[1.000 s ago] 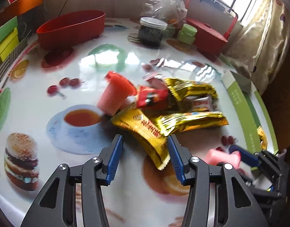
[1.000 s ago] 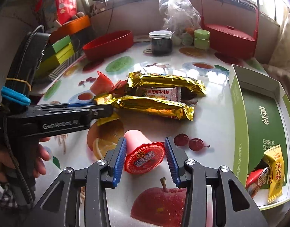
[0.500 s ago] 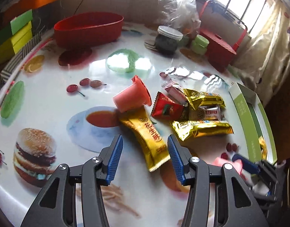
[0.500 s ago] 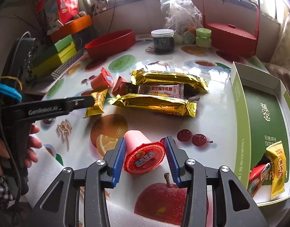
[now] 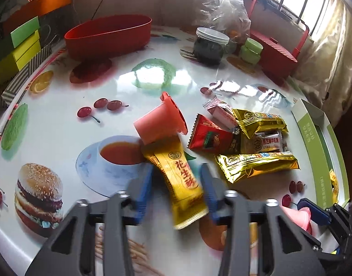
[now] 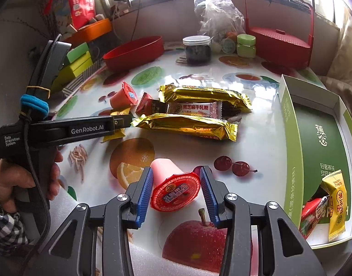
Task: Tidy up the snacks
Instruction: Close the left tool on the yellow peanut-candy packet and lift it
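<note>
While my left gripper (image 5: 177, 184) is closing, its blue ribbed pads are standing either side of a yellow peanut-candy packet (image 5: 179, 181); the pads look to be just meeting its edges, though motion blur is keeping me from telling whether they are pressing; the packet is a flat, glossy foil pillow, its long axis running away from me and tilting left, its far end touching an orange-pink jelly cup (image 5: 158, 125) that is lying on its side with the wide rim pointing right. My right gripper (image 6: 174, 189) is holding a pink jelly cup (image 6: 173, 188) between its pads at a middling width; this cup is lying tilted, its round red foil lid facing me and its tapered plastic body pointing away. Beyond it, two long crinkled gold packets (image 6: 185, 126) are lying crosswise, left to right, on the glossy printed table (image 6: 256, 142), with a small red packet (image 6: 147, 105) beside them. At the right, a green cardboard box (image 6: 293, 138) is sitting open, its long axis running away from me, with yellow and red packets in its near end.
</note>
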Available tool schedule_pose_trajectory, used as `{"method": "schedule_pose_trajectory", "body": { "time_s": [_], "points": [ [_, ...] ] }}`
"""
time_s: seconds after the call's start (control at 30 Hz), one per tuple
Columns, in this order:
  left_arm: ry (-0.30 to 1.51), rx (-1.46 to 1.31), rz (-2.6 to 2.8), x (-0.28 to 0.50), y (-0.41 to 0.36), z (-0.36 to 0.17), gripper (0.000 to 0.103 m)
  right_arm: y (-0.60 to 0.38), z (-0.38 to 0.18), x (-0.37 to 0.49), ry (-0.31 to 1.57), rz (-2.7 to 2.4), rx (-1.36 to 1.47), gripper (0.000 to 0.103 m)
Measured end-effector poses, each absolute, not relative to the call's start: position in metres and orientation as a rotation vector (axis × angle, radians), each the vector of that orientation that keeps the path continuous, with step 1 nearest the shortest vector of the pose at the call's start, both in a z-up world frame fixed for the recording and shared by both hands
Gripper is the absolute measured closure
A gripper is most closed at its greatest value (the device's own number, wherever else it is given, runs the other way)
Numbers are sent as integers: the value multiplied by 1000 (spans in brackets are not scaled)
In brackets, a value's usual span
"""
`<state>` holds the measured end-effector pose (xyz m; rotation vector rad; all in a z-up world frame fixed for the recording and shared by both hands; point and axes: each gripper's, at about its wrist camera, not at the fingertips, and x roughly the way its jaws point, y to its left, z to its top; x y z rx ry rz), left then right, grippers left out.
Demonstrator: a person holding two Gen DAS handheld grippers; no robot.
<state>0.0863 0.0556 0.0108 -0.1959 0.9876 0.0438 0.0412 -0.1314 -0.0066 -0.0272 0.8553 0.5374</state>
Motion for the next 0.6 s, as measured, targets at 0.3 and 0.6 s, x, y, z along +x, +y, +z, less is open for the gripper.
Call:
{"method": "schedule_pose_trajectory", "body": {
  "time_s": [0.3,0.6],
  "points": [
    [947,-168,23,74,56,18,80,-137,-5,41,847,519,-8,63],
    [901,-176,-31,64,47,38,80,-140,2,36,824,514,2,64]
  ]
}}
